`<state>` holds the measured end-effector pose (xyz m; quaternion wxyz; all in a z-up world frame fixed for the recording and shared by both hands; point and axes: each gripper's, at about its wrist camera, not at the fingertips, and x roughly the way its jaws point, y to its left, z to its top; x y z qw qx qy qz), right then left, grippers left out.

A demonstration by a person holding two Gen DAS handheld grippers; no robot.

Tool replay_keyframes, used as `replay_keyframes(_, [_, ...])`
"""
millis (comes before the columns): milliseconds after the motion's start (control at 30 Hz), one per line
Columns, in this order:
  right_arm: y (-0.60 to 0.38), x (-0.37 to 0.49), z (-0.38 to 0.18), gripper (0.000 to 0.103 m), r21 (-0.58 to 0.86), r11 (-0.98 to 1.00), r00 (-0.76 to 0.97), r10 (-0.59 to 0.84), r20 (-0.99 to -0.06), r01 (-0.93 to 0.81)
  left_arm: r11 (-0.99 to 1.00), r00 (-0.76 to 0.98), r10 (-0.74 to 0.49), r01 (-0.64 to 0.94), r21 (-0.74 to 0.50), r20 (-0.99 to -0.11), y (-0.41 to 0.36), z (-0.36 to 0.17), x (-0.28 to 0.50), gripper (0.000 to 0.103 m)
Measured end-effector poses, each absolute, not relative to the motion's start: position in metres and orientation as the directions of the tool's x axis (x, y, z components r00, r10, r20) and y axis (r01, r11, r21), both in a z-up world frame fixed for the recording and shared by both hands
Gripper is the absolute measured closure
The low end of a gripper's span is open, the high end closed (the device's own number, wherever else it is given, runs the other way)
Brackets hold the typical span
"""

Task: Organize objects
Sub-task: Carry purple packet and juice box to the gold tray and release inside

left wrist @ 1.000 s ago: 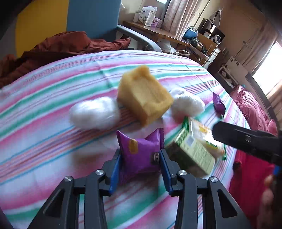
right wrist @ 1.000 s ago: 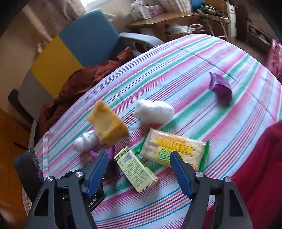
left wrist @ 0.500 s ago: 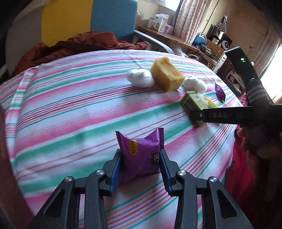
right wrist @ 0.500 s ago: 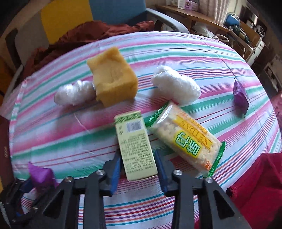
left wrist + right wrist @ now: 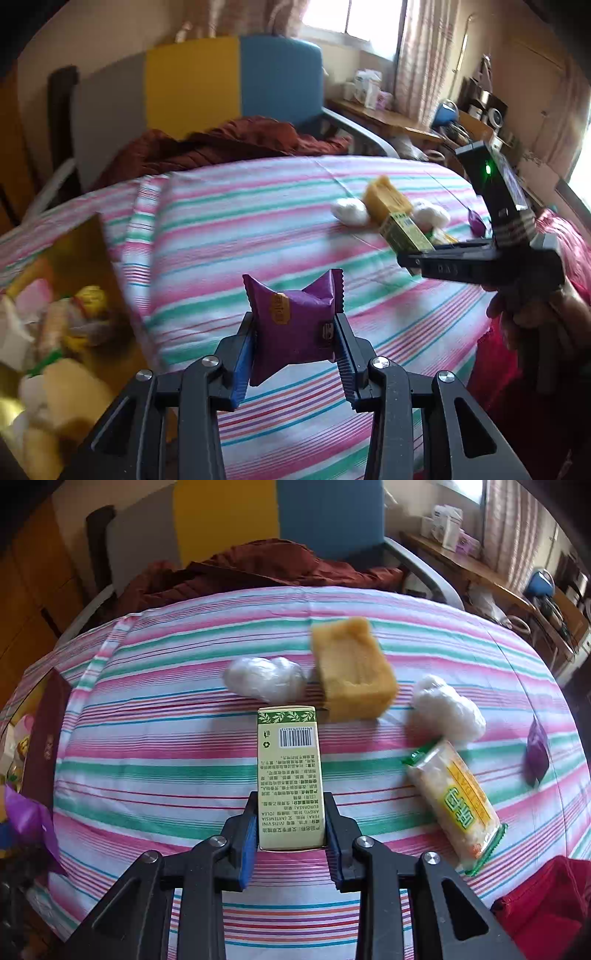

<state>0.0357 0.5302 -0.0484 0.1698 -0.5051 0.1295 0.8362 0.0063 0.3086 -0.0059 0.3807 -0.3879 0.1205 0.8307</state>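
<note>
My left gripper [image 5: 295, 343] is shut on a purple snack packet [image 5: 293, 325] and holds it above the striped bed cover [image 5: 229, 229]. My right gripper [image 5: 290, 827] is shut on a pale green carton [image 5: 290, 771] with a barcode, lifted off the cover; the carton also shows in the left wrist view [image 5: 404, 232]. On the cover lie a yellow sponge block [image 5: 351, 672], two white wrapped bundles [image 5: 264, 677] [image 5: 447, 709], a cracker packet [image 5: 456, 801] and a second purple packet [image 5: 537, 755].
A gold-lined box [image 5: 55, 332] with several items in it sits at the left edge, dark red outside [image 5: 46, 746]. A brown blanket [image 5: 258, 572] and a blue and yellow chair [image 5: 236, 81] stand behind. A red cloth [image 5: 546, 897] lies at the right.
The right gripper closed on the green carton and lifted it. The left gripper carried the purple packet back and left, and the box has come into view.
</note>
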Motion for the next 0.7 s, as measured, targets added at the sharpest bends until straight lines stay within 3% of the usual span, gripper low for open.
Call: replay_keyframes(700, [0.438, 0.014, -0.004, 0.073, 0.125, -0.966, -0.547, 0.020, -0.837, -0.226, -0.824, -0.575, 0.471, -0.558, -0.100, -0.669, 0.188, 0.028, -0.005, 0.062])
